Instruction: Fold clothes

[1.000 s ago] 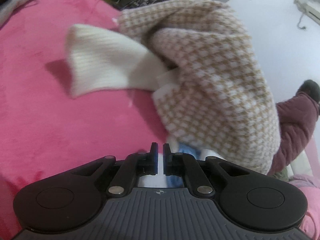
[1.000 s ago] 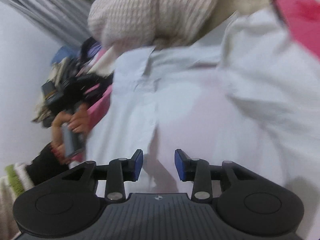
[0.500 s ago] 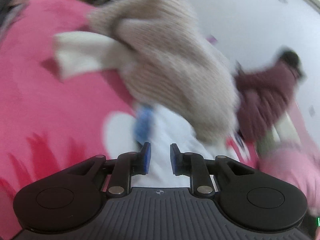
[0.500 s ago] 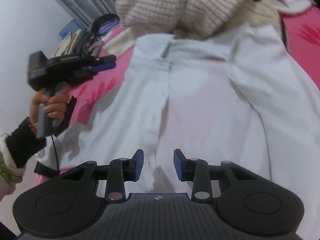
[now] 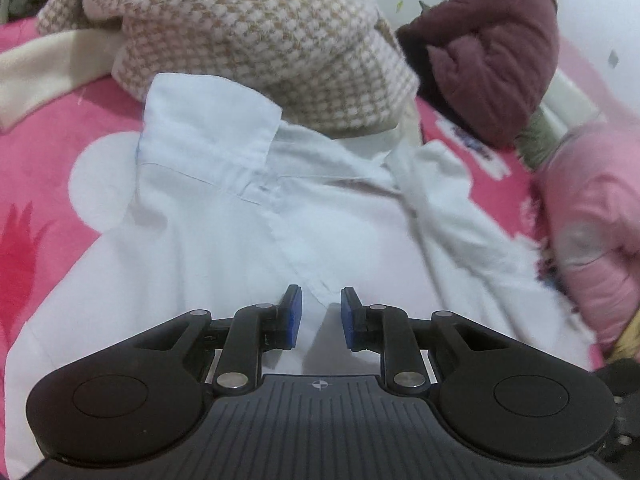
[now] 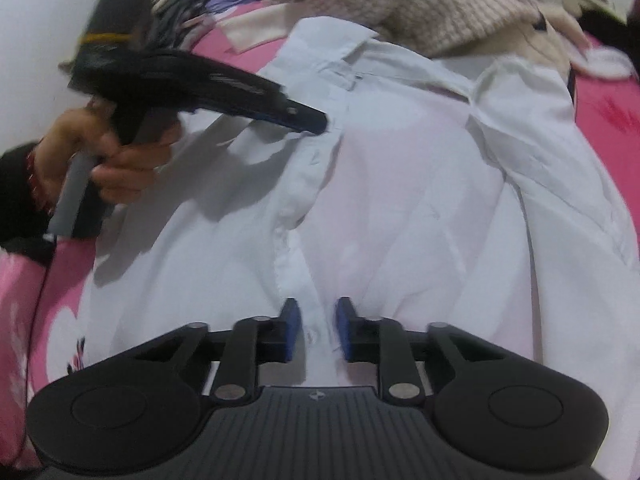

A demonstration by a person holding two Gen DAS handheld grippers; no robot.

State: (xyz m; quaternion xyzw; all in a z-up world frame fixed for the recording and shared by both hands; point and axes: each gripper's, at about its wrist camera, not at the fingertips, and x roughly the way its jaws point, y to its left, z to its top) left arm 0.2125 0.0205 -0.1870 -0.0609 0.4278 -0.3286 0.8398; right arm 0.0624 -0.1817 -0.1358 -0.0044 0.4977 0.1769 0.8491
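Your left gripper [image 5: 320, 312]: jaws apart, empty | your right gripper [image 6: 316, 325]: jaws apart, empty | white shirt [image 5: 224, 248] spread directly beneath both

White button-up shirt [image 5: 224, 240] lies spread front-up on the pink bed cover [image 5: 36, 184], collar [image 5: 208, 136] at the far end, button placket [image 6: 308, 200] running down the middle and slightly rumpled. One sleeve [image 6: 528, 152] is folded in along the body on the right-wrist view's right side. A beige-and-white houndstooth knit [image 5: 256, 36] sits heaped just past the collar, its edge overlapping the collar and the shoulder area.
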